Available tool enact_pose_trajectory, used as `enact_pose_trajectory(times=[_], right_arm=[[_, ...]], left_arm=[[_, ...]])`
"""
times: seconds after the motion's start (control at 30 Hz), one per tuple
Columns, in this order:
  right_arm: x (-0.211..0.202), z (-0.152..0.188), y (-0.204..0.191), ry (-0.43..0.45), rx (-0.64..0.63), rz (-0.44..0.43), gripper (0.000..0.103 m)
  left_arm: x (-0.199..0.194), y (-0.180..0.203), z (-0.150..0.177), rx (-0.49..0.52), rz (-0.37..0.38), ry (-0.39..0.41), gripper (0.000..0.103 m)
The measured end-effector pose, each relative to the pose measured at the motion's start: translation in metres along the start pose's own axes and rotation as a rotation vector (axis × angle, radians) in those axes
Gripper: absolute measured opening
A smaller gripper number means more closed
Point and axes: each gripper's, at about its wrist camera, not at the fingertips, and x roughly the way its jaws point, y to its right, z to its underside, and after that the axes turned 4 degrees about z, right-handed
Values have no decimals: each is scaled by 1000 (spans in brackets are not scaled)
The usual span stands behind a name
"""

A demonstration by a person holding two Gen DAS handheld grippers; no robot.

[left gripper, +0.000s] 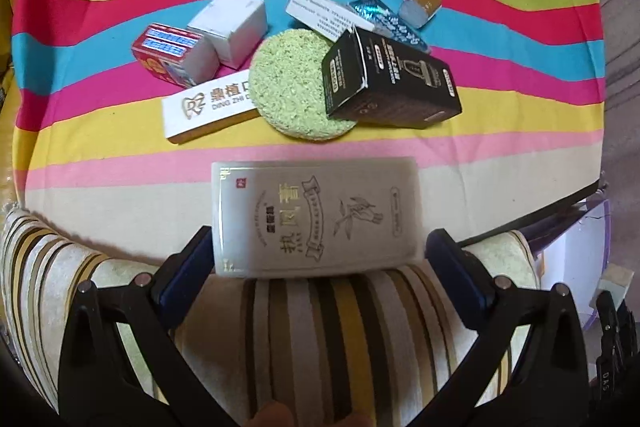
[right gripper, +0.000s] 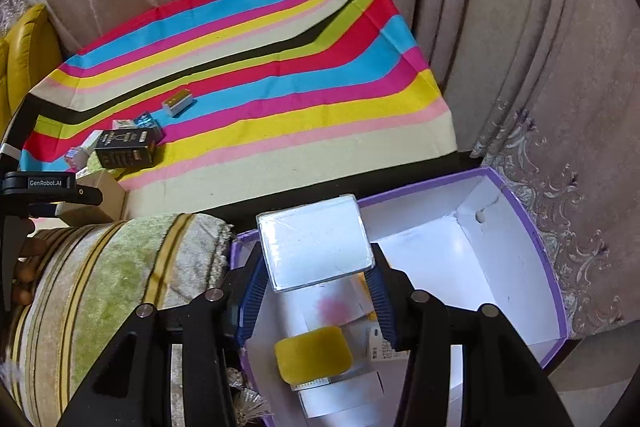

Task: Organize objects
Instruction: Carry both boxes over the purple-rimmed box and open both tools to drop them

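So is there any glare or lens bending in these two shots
Left wrist view: the striped cloth bows from fisheye distortion, and the pale flat box with printed characters looks soft and washed out. Right wrist view: glare whitens the clear-wrapped white box above the purple-rimmed white carton.

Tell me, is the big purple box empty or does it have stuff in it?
Not empty. The purple box has no lid on, and a yellow sponge plus some white packets lie on its white floor. Most of that floor is bare.
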Motion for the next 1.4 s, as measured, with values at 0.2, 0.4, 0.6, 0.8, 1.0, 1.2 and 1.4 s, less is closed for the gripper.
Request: enact_pose_trajectory(times=[0.2, 0.4, 0.6, 0.8, 1.0, 1.2, 1.4], right_arm=[[-1, 4, 14, -5, 29, 43, 49], [-2, 10, 25, -23, 66, 90, 49], [-13, 17, 40, -15, 127, 159, 49], [-15, 24, 55, -29, 167, 192, 49], [-13, 29, 67, -46, 203, 214, 50], [-10, 31, 70, -58, 226, 198, 62], [-12, 29, 63, -47, 211, 177, 72]], left_arm=[[-3, 8, 1, 14, 30, 31, 101], [-29, 74, 17, 189, 182, 113, 101], [-23, 148, 39, 411, 292, 95, 101], [-16, 203, 60, 531, 406, 21, 101], [4, 223, 72, 557, 506, -92, 103], [3, 215, 69, 502, 537, -102, 103], [-8, 197, 69, 479, 544, -61, 103]])
